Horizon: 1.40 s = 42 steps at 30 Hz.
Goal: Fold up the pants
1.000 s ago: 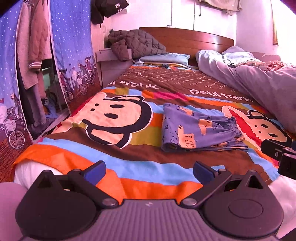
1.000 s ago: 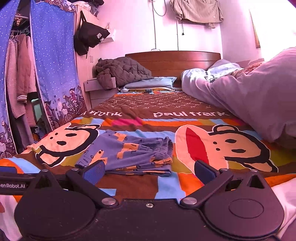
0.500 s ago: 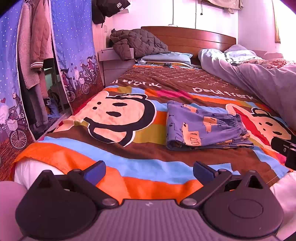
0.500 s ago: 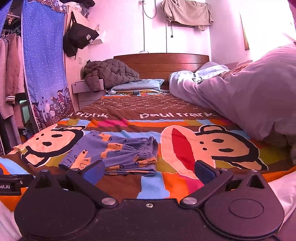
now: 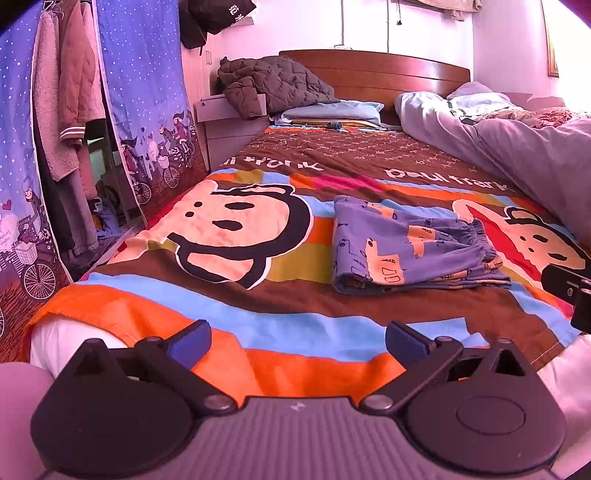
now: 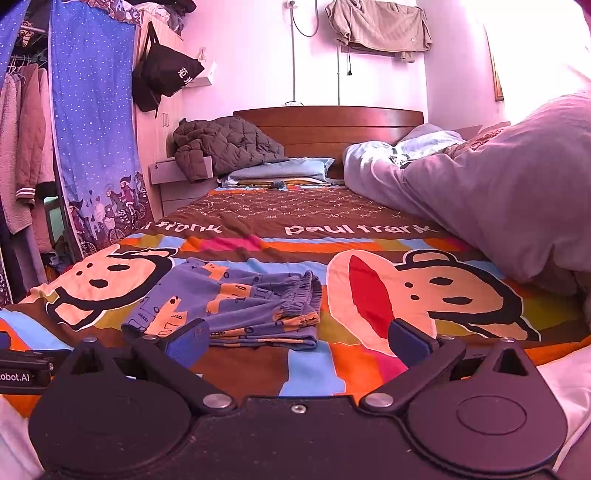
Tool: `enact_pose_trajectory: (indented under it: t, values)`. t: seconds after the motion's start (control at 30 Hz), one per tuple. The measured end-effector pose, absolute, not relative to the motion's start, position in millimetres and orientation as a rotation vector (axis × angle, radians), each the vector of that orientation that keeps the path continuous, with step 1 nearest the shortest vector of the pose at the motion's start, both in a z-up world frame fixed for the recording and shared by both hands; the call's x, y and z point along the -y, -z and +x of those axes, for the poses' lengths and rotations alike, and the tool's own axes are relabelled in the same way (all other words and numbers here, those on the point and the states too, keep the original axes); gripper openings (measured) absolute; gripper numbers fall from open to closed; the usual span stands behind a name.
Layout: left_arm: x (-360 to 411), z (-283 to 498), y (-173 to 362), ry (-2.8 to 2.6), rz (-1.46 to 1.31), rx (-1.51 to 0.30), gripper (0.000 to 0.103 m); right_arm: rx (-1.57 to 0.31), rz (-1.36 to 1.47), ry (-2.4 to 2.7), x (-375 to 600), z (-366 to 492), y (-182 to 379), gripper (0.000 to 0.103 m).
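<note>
Pants (image 5: 410,251), folded, lie flat on the striped blanket (image 5: 280,332) beyond both grippers. Left gripper (image 5: 297,338) spread wide, empty; right gripper (image 6: 297,338) likewise. Only the right view shows the cloth (image 6: 380,26) hung above the headboard (image 6: 332,125).

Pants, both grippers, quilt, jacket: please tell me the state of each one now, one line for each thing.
pants: folded into a flat bundle, lying on the blanket, held by nothing.
left gripper: open, empty, apart from the pants.
right gripper: open, empty.
blanket: spread flat over the bed.
quilt: bunched up at the bed's right side.
jacket: crumpled by the headboard.
</note>
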<state>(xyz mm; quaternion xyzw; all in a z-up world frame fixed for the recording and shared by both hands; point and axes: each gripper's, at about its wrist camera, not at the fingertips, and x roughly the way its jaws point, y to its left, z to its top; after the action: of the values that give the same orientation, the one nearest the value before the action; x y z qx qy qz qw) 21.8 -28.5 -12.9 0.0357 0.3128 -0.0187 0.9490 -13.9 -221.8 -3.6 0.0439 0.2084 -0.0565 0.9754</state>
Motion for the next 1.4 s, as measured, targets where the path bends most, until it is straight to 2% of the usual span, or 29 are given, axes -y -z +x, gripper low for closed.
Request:
enact_pose_trajectory:
  t: [1.4]
  values:
    - [25.6,23.2,13.1,0.029,0.044,-0.631,0.103,-0.424,0.087,0.095,222.8,-14.5,5.5,0.102]
